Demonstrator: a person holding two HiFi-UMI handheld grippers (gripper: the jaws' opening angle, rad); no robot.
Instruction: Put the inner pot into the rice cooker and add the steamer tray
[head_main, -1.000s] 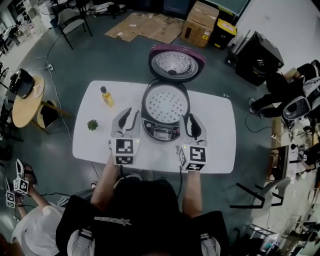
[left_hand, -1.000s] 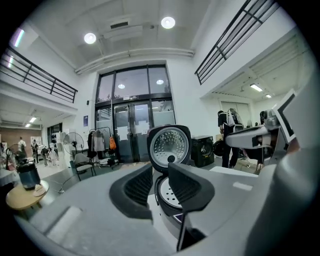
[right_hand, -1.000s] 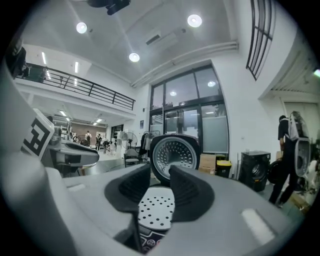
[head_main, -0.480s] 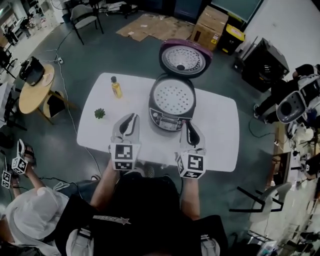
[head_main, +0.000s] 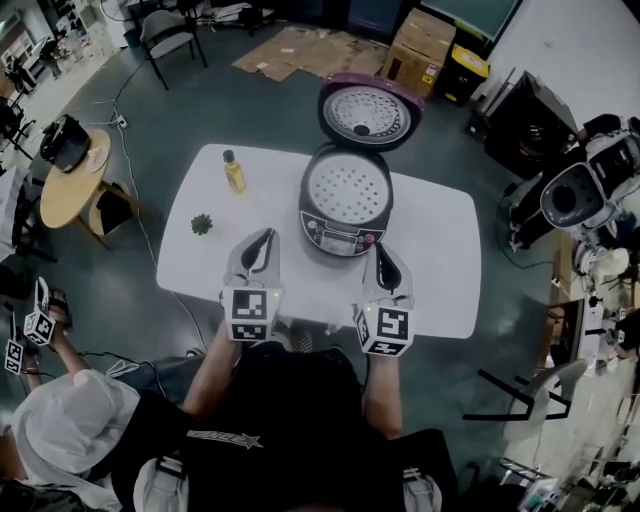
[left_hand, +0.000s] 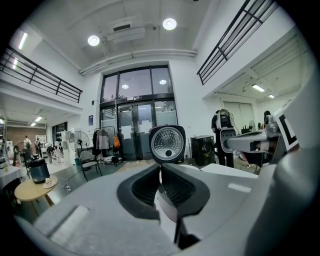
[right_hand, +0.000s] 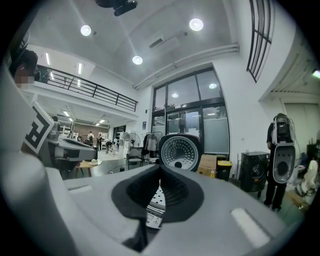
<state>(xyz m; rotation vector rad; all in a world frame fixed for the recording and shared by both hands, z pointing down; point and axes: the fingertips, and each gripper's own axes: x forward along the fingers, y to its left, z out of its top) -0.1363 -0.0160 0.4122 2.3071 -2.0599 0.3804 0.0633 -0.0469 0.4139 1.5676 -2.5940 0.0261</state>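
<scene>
Fingers (right_hand: 131, 195) ribbed, black, curved, tips together

On the white table (head_main: 440, 255): one rice cooker (head_main: 340, 235); one perforated steamer tray (head_main: 346, 190); one yellow bottle (head_main: 233, 172); one small green plant (head_main: 202, 224); two grippers at its near edge, the left gripper (head_main: 269, 234) and the right gripper (head_main: 380, 248).

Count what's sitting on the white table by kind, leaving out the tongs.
Rice cooker, lid open: 1
Steamer tray, inside the cooker: 1
Yellow bottle: 1
Small green plant: 1
Total: 4
</scene>
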